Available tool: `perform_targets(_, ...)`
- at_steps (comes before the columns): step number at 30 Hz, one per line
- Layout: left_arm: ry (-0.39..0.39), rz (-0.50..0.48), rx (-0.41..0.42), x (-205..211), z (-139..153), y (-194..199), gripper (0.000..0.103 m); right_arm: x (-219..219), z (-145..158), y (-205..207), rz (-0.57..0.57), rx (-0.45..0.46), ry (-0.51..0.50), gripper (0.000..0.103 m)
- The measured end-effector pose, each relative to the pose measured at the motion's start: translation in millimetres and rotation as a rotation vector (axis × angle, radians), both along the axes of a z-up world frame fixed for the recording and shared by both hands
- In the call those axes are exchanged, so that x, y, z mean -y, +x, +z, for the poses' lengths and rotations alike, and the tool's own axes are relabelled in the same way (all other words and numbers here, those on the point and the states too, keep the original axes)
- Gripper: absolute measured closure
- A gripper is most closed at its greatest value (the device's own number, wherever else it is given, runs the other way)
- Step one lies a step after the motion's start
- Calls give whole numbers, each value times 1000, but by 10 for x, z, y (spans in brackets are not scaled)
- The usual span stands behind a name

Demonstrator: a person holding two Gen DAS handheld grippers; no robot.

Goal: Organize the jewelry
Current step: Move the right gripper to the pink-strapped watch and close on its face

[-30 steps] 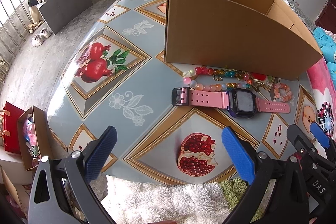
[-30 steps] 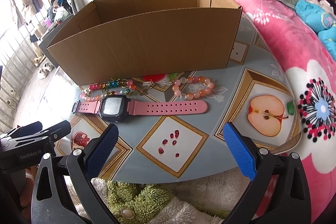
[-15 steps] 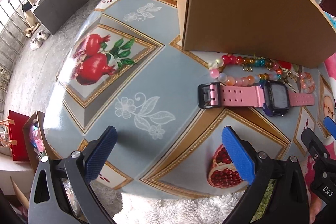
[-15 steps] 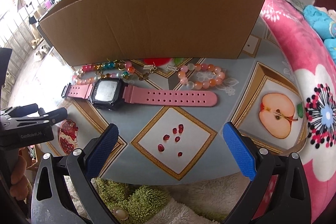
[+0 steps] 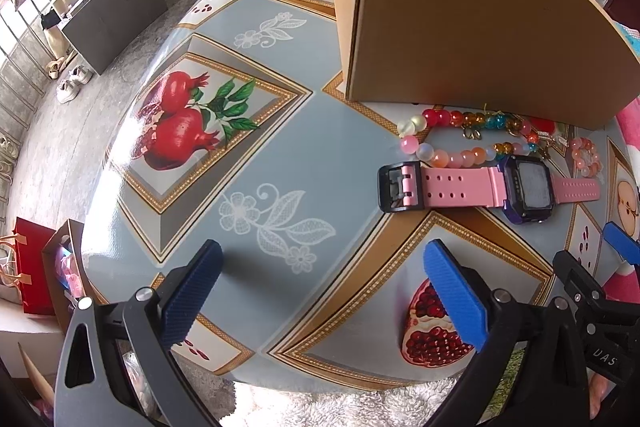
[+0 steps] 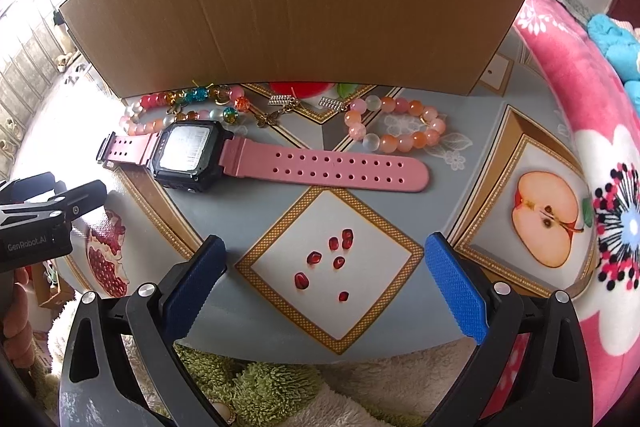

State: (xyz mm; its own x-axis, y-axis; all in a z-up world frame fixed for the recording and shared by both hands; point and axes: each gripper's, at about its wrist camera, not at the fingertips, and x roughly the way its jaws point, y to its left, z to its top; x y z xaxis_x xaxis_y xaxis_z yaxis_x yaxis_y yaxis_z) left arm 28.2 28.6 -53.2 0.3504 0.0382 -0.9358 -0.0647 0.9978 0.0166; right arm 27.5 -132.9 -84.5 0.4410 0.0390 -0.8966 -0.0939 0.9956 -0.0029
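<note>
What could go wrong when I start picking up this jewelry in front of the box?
The multicolored bracelet lies touching the pink watch, so grabbing one may drag the other. The butterfly charm looks too thin for the open right gripper to pinch. The cardboard box wall is tall, so lifted items could catch on it.

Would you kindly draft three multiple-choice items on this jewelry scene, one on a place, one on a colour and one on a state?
1. Where does the watch lie?
A. inside the cardboard box
B. on the table in front of the cardboard box
C. on the pink blanket

2. What colour is the watch strap?
A. pink
B. green
C. white

3. How does the right gripper stand?
A. shut on the watch
B. shut on a bracelet
C. open, holding nothing

Answers: 1 B, the watch lies flat on the table below the box wall; 2 A, both strap halves are pink; 3 C, its blue pads are spread apart over bare tablecloth.
</note>
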Motion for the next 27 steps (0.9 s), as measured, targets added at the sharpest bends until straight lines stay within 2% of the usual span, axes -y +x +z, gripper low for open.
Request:
perform_targets(17,3,-39,31,15,24,-114,4,49,-8,65,6,-4,8,7)
perform_targets(21,2,-60,37,2,26,-93,4,125,41,70,51,1,57,8)
perform_targets(24,1,-85,45,-8,24,-74,4,227,177,13,84,60,130,8)
perform_targets(27,-1,-107,71,-12,18,-83,4,187,333,-45,180,148,116,8)
